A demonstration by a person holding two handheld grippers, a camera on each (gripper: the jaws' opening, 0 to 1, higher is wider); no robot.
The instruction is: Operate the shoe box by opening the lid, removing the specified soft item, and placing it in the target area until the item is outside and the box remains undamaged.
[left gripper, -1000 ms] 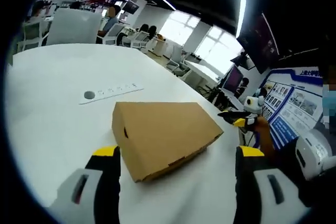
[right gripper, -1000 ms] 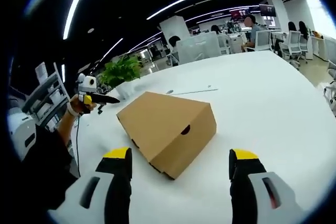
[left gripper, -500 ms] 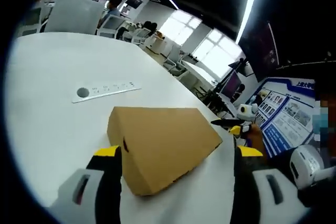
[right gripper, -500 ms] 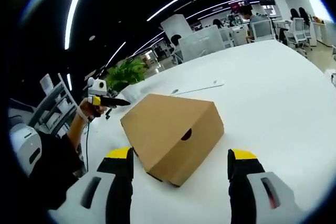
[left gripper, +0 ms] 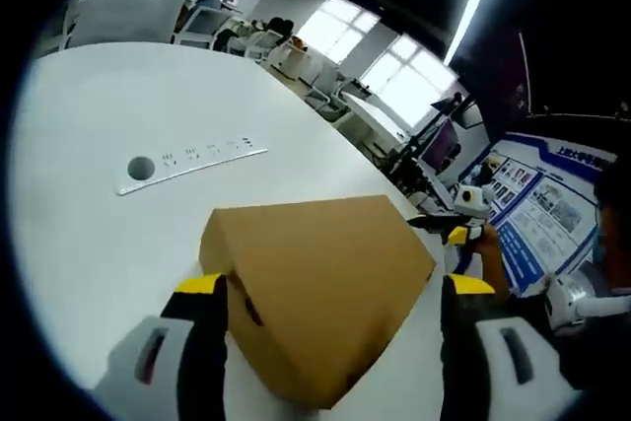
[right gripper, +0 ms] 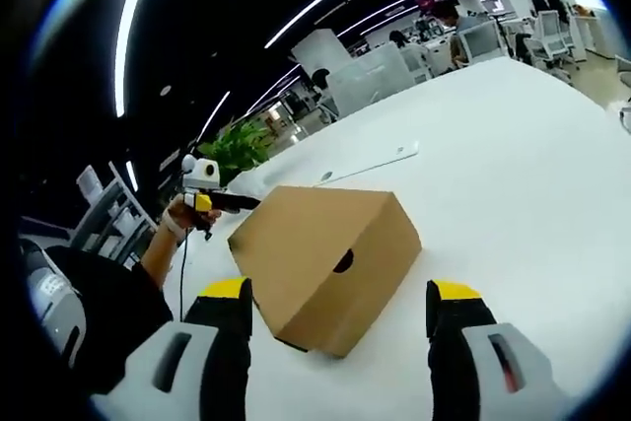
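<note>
- Shoe box [left gripper: 320, 293] sits closed, lid on, upon the white table [left gripper: 89, 175]; brown cardboard, round finger hole in the end wall, seen in the right gripper view [right gripper: 325, 263].
- Left gripper [left gripper: 333, 342]: jaws spread wide, nothing between them but the near corner of the box, which they flank; contact cannot be told.
- Right gripper [right gripper: 340, 342]: jaws likewise apart and holding nothing; the box's near lower edge lies between them, apart from both tips.
- Open room: broad bare tabletop beyond the box and to both sides. Table edge curves away at far right in the right gripper view.
- A flat power strip [left gripper: 187, 160] lies beyond the box, well apart from it.
- Box contents hidden by the lid.
- Box's near bottom corner is hard to make out in the left gripper view.
</note>
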